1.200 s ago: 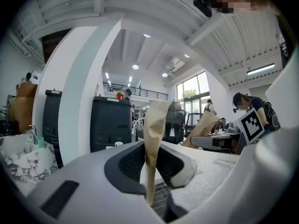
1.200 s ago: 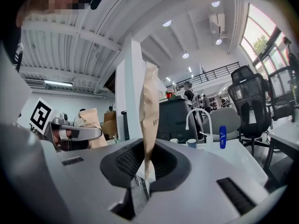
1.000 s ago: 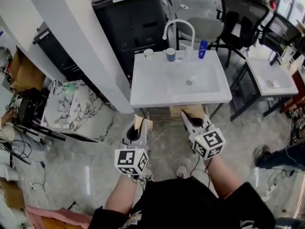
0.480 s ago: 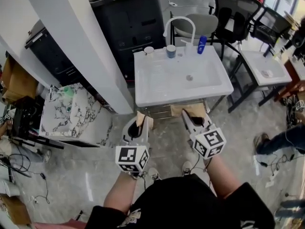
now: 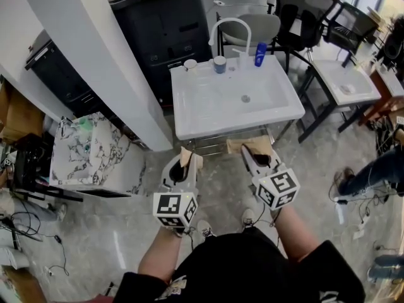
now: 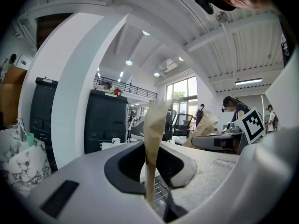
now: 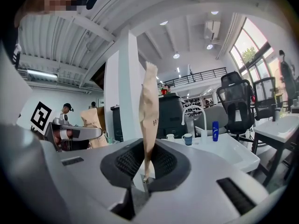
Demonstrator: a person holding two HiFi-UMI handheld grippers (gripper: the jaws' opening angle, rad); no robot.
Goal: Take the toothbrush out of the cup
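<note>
A blue-grey cup (image 5: 219, 64) stands on the back rim of the white sink (image 5: 189, 115), beside the curved faucet (image 5: 228, 29). I cannot make out a toothbrush in it. The cup (image 7: 187, 138) also shows small and far in the right gripper view. My left gripper (image 5: 187, 157) and right gripper (image 5: 251, 146) are held side by side, short of the sink's front edge. Both point toward it and touch nothing. In each gripper view the tan fingers (image 6: 156, 113) (image 7: 150, 83) stand pressed together with nothing between them.
A white cup (image 5: 190, 64) and a blue bottle (image 5: 260, 53) share the sink's back rim. A white pillar (image 5: 107, 62) and a marble-patterned unit (image 5: 95, 156) stand left, a black cabinet (image 5: 164, 24) behind. Office chairs (image 5: 297, 11), another sink table (image 5: 344, 84) and a person's leg (image 5: 372, 175) are right.
The sink has slid a little left and up in the head view as the view swung. Both grippers keep the same pose and stay shut.
</note>
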